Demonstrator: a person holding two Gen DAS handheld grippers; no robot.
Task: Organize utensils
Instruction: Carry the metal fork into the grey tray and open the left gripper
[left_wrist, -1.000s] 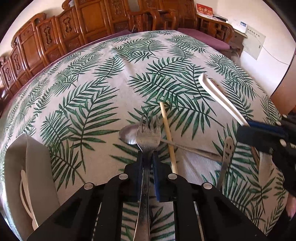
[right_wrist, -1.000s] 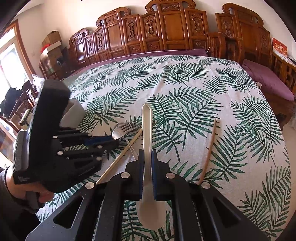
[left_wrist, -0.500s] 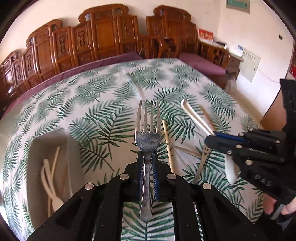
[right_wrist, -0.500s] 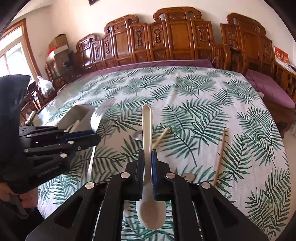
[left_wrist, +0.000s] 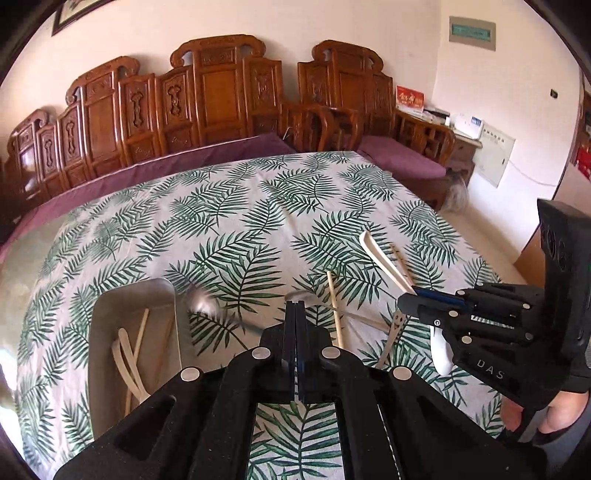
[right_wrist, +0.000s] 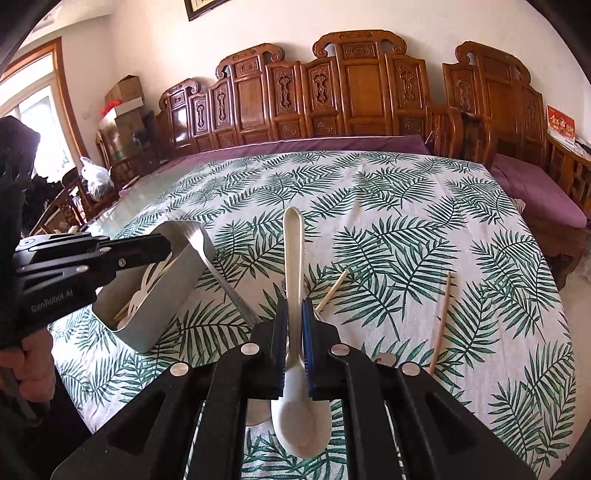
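The right gripper (right_wrist: 293, 306) is clamped on the white spoon (right_wrist: 293, 258) at mid-handle, bowl hanging back toward the camera. That is probably a balanced hold for carrying it above the counter (right_wrist: 406, 206) to the metal tin (right_wrist: 166, 295). The spoon is smooth, pale and glossy. The left gripper (left_wrist: 295, 306) hovers by the tin, pressed closed with nothing visible in it. A steel fork (right_wrist: 221, 273) slants against the tin's corner — blurred, outside it.

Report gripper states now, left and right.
Left gripper: shut, nothing visible between the jaws; silver metal fork apart from it.
Right gripper: shut on the long white plastic spoon.
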